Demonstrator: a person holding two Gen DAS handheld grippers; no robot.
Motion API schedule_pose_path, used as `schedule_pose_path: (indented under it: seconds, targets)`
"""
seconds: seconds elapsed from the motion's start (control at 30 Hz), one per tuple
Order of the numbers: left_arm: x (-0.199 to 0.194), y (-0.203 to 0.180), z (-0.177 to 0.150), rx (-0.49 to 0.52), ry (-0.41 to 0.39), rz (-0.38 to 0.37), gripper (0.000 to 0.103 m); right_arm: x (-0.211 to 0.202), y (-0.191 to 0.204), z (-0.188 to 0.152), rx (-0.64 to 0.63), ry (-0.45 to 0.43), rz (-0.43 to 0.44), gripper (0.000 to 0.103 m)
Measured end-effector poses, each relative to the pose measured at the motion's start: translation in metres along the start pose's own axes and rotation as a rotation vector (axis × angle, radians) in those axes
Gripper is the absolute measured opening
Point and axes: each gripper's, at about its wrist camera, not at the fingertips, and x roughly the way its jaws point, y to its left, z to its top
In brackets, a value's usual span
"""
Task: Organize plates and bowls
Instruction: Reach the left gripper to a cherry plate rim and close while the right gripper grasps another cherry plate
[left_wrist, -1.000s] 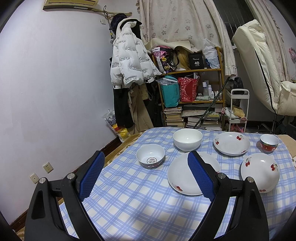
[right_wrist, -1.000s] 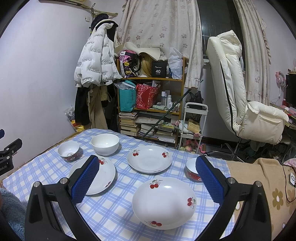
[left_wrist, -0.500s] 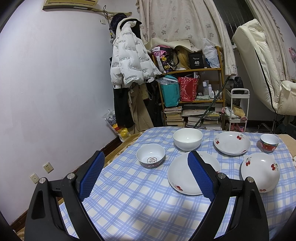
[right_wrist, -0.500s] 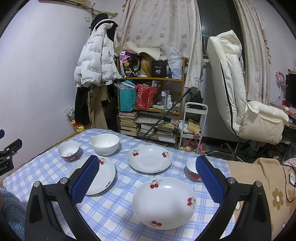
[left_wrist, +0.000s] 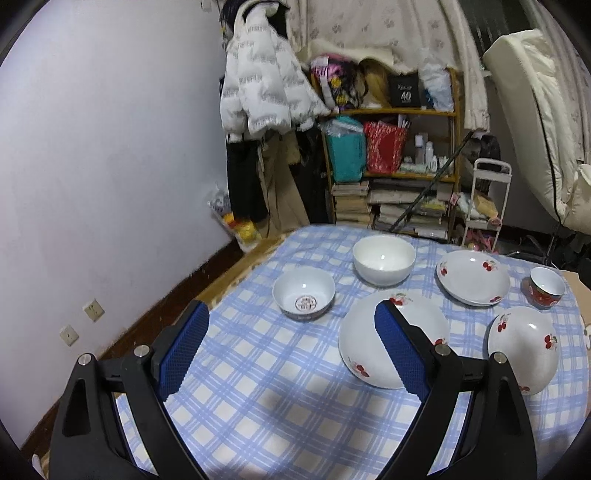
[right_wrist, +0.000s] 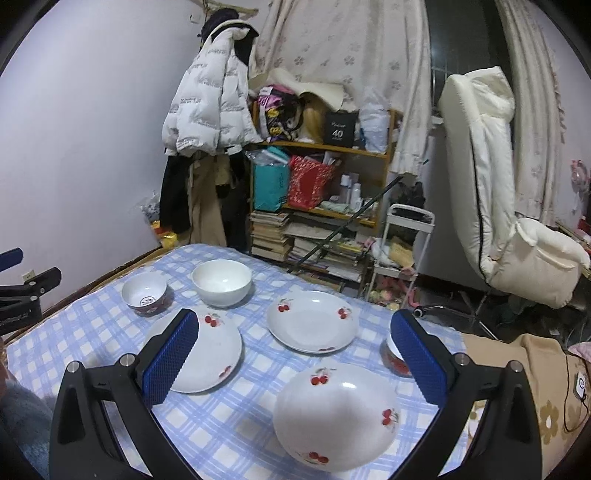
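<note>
Three white cherry-print plates lie on the blue checked tablecloth (right_wrist: 236, 424): a near one (right_wrist: 336, 413), a left one (right_wrist: 210, 354) and a far one (right_wrist: 314, 321). A large white bowl (right_wrist: 221, 282), a small patterned bowl (right_wrist: 144, 293) and a small red bowl (right_wrist: 395, 358) stand around them. My right gripper (right_wrist: 291, 354) is open above the near plate, holding nothing. My left gripper (left_wrist: 291, 343) is open above the cloth, near the small patterned bowl (left_wrist: 303, 298) and the left plate (left_wrist: 369, 354), holding nothing.
A cluttered shelf (right_wrist: 317, 192) with books and bags, a hanging white jacket (right_wrist: 210, 103) and a cream recliner (right_wrist: 495, 192) stand beyond the table. A white trolley (right_wrist: 402, 251) sits by the far edge. A brown flowered cloth (right_wrist: 524, 387) lies to the right.
Both grippers have tilted down and moved a little closer to the table, so the dishes sit lower and larger in view. Nothing on the table has moved.
</note>
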Motion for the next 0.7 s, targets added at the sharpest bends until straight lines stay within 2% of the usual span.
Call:
schedule_pose_path:
  seconds: [0.17, 0.33, 0.53, 0.7]
  targets:
    - [0.036, 0.002, 0.016, 0.004, 0.121, -0.013, 0.090, 0.030, 0.001, 0.019, 0.031, 0.044, 0.040, 0.103]
    - [0.072, 0.000, 0.027, 0.002, 0.200, -0.021, 0.090, 0.064, 0.003, 0.034, 0.086, 0.086, 0.075, 0.103]
    - [0.116, -0.007, 0.027, -0.008, 0.330, -0.066, 0.090, 0.102, 0.009, 0.035, 0.143, 0.138, 0.096, 0.103]
    - [0.140, -0.011, 0.020, -0.028, 0.367, -0.059, 0.090, 0.128, 0.022, 0.029, 0.106, 0.181, 0.105, 0.103]
